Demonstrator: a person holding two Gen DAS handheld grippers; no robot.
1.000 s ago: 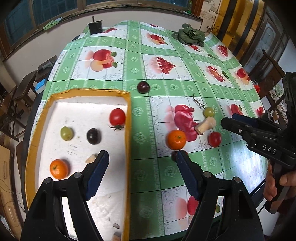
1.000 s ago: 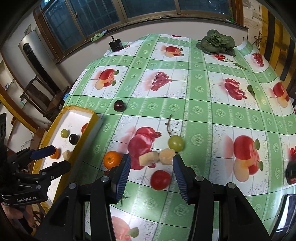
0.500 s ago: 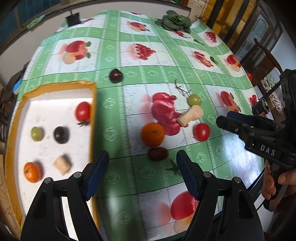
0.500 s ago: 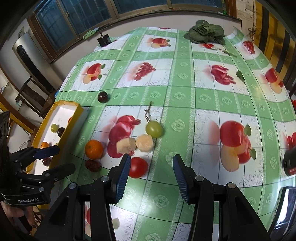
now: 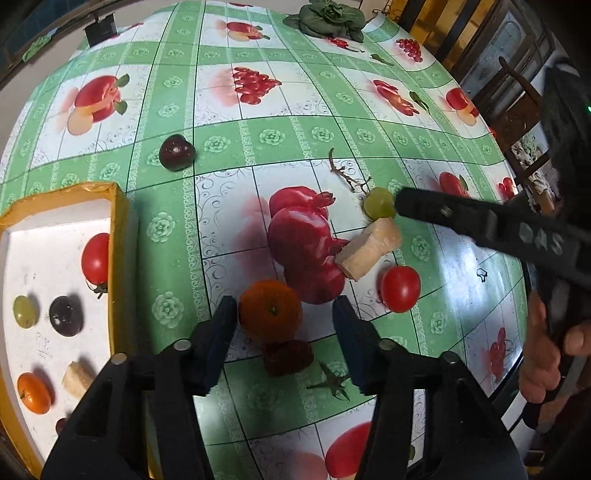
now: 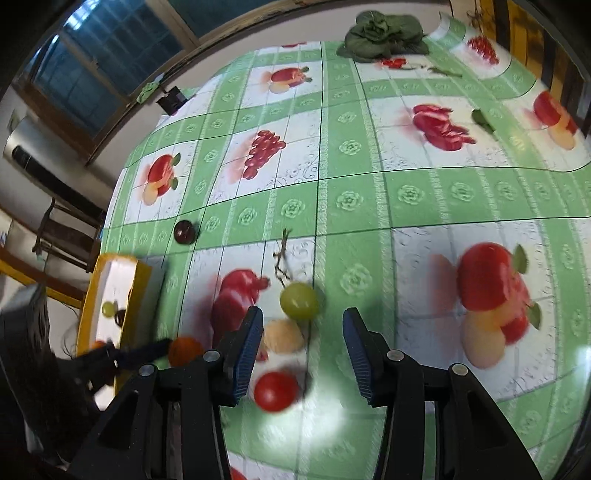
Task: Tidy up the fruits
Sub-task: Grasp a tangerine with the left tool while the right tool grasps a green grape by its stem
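An orange (image 5: 271, 310) lies on the fruit-print tablecloth between the fingers of my left gripper (image 5: 284, 330). Its jaws are closing, with a gap still showing on the right side. A dark red fruit (image 5: 288, 356) sits just below the orange. My right gripper (image 6: 303, 328) hovers over a green grape (image 6: 299, 301) and a pale chunk (image 6: 284, 334). Its jaws are closing slightly and touch neither. A red tomato (image 6: 275, 391) lies low between its fingers. The yellow-rimmed white tray (image 5: 118, 229) at the left holds a tomato, grape, plum, orange and pale chunk.
A dark plum (image 5: 176, 152) lies loose beyond the tray. Leafy greens (image 5: 328, 16) and a small black object (image 5: 99, 31) sit at the far edge. A bare stem (image 5: 345, 173) and a tomato calyx (image 5: 332, 380) lie nearby. A hand (image 5: 543, 354) holds the right gripper at the table's right edge.
The left gripper swung right from over the tray, came down around the orange, and its jaws narrowed. The right gripper sank and moved forward over the grape and chunk.
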